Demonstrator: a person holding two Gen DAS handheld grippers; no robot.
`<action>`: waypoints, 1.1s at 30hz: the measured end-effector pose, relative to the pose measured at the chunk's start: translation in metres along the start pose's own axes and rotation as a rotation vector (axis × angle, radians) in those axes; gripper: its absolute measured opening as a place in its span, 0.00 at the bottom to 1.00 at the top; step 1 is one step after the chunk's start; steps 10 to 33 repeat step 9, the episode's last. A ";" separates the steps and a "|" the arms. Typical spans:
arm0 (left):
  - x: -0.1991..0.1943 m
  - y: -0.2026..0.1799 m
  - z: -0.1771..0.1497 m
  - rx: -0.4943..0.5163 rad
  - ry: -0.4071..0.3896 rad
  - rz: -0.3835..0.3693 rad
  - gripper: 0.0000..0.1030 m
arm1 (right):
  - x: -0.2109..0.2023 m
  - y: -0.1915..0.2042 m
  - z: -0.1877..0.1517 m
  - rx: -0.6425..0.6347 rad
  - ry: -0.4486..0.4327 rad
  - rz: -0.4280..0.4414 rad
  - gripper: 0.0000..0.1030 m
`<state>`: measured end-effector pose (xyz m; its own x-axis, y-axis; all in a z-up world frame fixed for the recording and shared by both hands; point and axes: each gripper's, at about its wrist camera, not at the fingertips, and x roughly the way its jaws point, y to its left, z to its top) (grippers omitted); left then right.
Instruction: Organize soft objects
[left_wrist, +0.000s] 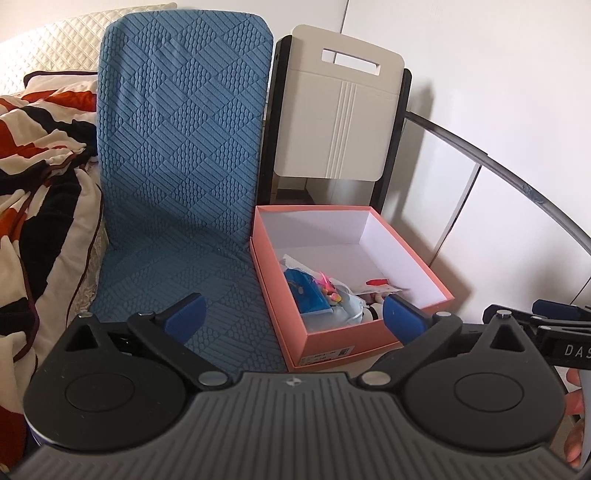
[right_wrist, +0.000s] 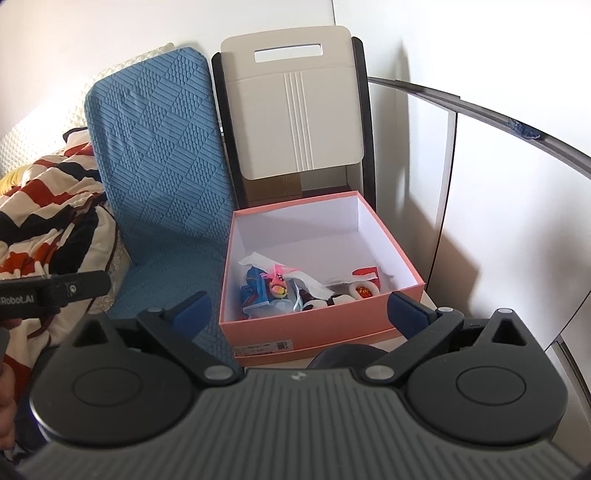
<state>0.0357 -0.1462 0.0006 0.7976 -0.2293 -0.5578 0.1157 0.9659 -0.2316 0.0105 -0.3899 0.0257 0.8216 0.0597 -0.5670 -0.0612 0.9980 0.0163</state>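
1. White walls are framing a corner where a pink box (right_wrist: 317, 325) is sitting on a pale table (left_wrist: 373, 363), beside a blue cushion (left_wrist: 177, 177).
2. Soft toys (right_wrist: 295, 288) are already lying in the box's near half; I judge the sorting mostly done, with none waiting outside in view.
3. Counting: one box, one cushion, perhaps four or five tangled toys.
4. Left claw (left_wrist: 293, 317) and right claw (right_wrist: 301, 312) are both hanging spread wide, holding nothing.

Box (right_wrist: 295, 332): matt pink cardboard, smooth white inside. Cushion (left_wrist: 177, 147): blue cloth, embossed quilting. Blanket (left_wrist: 37, 166): soft fleece.
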 end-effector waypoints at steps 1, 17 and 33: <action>0.000 0.000 0.000 0.001 0.000 0.001 1.00 | -0.001 0.000 0.000 -0.002 -0.002 -0.001 1.00; 0.000 0.000 -0.002 0.003 0.003 0.001 1.00 | -0.001 0.000 -0.002 -0.006 -0.002 0.003 1.00; 0.000 0.000 -0.002 0.003 0.003 0.001 1.00 | -0.001 0.000 -0.002 -0.006 -0.002 0.003 1.00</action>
